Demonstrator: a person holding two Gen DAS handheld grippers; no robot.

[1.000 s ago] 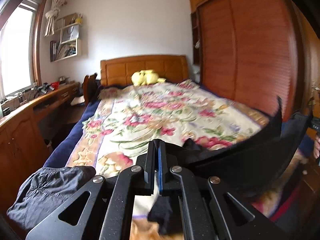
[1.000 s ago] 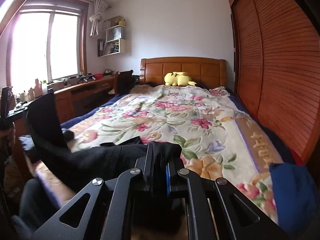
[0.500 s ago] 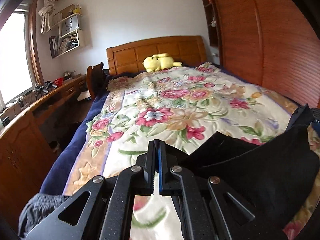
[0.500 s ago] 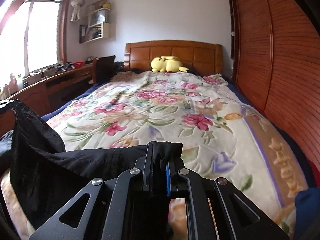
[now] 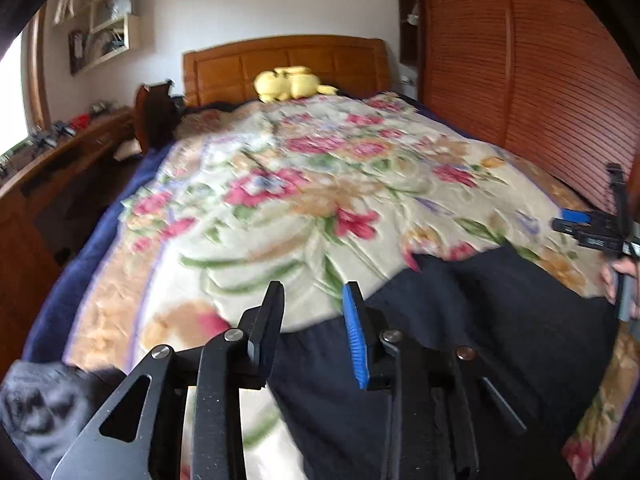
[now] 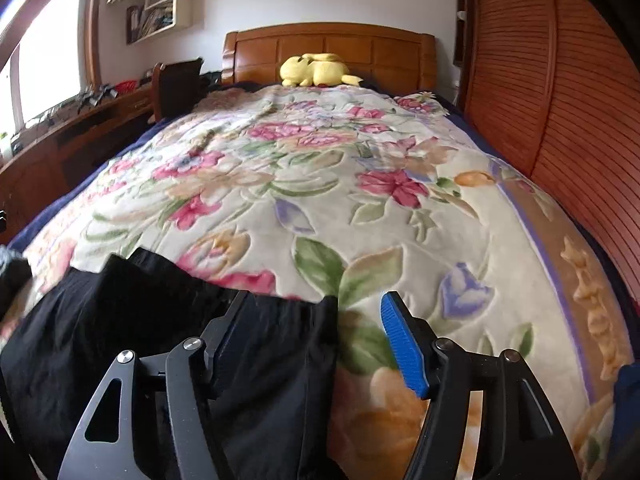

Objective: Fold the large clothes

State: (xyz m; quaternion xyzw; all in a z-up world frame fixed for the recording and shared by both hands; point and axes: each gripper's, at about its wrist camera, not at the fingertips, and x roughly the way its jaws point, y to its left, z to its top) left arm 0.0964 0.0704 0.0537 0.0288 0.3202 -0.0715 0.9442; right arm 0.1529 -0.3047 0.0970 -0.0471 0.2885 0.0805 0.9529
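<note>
At the foot of the bed, right under my two tools, the black garment (image 5: pixel 480 340) lies spread flat on the floral blanket (image 5: pixel 320 200). My left gripper (image 5: pixel 314 332) hangs over its left end with the jaws opening; the cloth's edge runs beneath the gap, but neither pad presses on it, so I count it released. In the right wrist view my right gripper (image 6: pixel 316 336) is also opening, wider than the left; the garment's right edge sits below the gap near the dark finger, and the blue pad (image 6: pixel 404 344) stands over bare blanket, clear of the fabric. Nothing is grasped on either side.

At the left view's far right I can see the other tool, with a hand (image 5: pixel 618 280) wrapped around its handle, hovering just past the garment's far end.

Low on the left, a crumpled grey piece of clothing (image 5: pixel 44 408) sits at the blanket's corner. A blue thing (image 6: pixel 628 392) shows at the right edge of the right view; I cannot tell what it is.

Further up, the blanket covers the bed. A yellow plush toy (image 6: pixel 316 70) rests against the wooden headboard (image 6: pixel 332 44). A wooden desk (image 6: pixel 80 128) runs along the left beneath the window (image 6: pixel 48 60), and slatted wardrobe doors (image 6: pixel 560 100) line the right.
</note>
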